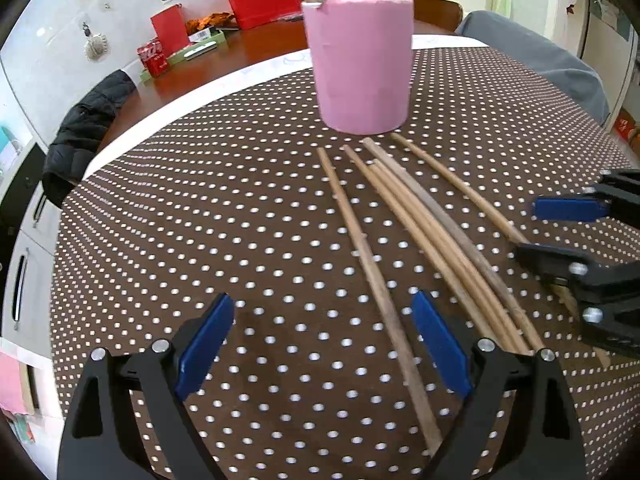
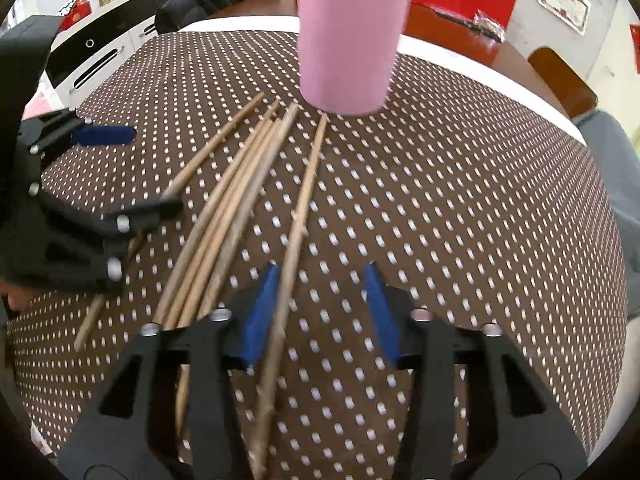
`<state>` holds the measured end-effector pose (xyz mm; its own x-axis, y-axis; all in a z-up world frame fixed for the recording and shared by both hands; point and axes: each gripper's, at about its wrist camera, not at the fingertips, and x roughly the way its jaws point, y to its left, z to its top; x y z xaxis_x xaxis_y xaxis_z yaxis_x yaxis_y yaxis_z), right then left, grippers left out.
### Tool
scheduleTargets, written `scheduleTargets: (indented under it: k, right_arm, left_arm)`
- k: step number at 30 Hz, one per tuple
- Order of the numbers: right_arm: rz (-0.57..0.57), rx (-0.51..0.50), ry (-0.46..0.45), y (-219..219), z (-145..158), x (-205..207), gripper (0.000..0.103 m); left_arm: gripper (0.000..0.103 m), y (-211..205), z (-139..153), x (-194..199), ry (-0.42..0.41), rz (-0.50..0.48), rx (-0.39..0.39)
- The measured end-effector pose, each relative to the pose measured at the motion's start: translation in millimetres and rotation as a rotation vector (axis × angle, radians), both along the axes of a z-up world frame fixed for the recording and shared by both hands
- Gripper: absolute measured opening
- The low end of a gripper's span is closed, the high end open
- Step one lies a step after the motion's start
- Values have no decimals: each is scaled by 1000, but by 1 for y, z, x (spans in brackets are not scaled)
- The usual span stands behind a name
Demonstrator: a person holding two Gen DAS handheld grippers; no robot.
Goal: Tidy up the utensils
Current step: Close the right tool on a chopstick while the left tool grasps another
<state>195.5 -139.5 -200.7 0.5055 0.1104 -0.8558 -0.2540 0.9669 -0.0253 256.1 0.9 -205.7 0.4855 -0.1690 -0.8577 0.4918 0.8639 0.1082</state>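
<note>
- Beside the pink cup [image 1: 362, 68], on its near side, six loose chopsticks [image 1: 436, 240] lie flat on the surface [image 1: 240, 220], their far tips almost at the cup's base.
- Inside the pink cup several more chopsticks already stand leaning against the rim; judged from this, the task is partly done and the step in hand is picking up the next stick.
- Left gripper [image 1: 324, 344]: jaws spread wide and holding nothing, hovering low over the surface; one chopstick runs between the two blue pads [image 1: 440, 344], touching neither.
- Right gripper [image 2: 320, 312]: jaws likewise spread and empty. The single chopstick [image 2: 304, 196] lying apart from the bundle, on the side away from the left gripper, passes just inside one blue pad; whether it touches that pad cannot be told.
- Next move, as a judgement: one pair of jaws must close squarely across a single stick, lift it clear, tilt it upright and lower it into the cup's mouth. Four sticks lie bunched and overlapping, so an isolated one looks the easier pick.
- Materials: the chopsticks are slender, round, pale-brown wood or bamboo, slightly tapered and likely to roll. The cup is a matte, smooth-walled cylinder. A brown cloth with regular white dots covers the surface.
</note>
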Motion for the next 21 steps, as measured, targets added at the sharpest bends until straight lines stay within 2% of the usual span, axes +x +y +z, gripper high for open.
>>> scheduleTargets:
  k: [3, 5, 8, 11, 14, 15, 16, 18, 21]
  right_arm:
    - [55, -19, 5, 9, 0, 2, 30]
    - [90, -34, 22, 4, 1, -4, 30]
    - [44, -34, 26, -13, 2, 4, 31]
    - [27, 19, 37, -9, -1, 20, 31]
    - [37, -12, 23, 3, -1, 34, 30]
    - [50, -17, 24, 5, -1, 34, 21]
    - [64, -14, 28, 5, -1, 33, 8]
    - [76, -8, 30, 2, 0, 29, 6]
    - [73, 62, 17, -11, 2, 21, 6]
  left_arm:
    - [73, 1, 0, 2, 46, -4, -67]
    - [72, 0, 0, 4, 47, 6, -66]
    - [72, -2, 1, 12, 50, 33, -59]
    - [69, -10, 2, 16, 54, 25, -45]
    - [42, -10, 5, 16, 68, 6, -58]
    - [22, -10, 7, 16, 71, 3, -57]
    - [9, -11, 8, 15, 74, -9, -44]
    - [6, -12, 9, 11, 63, -21, -23]
    - [6, -5, 11, 4, 53, -6, -48]
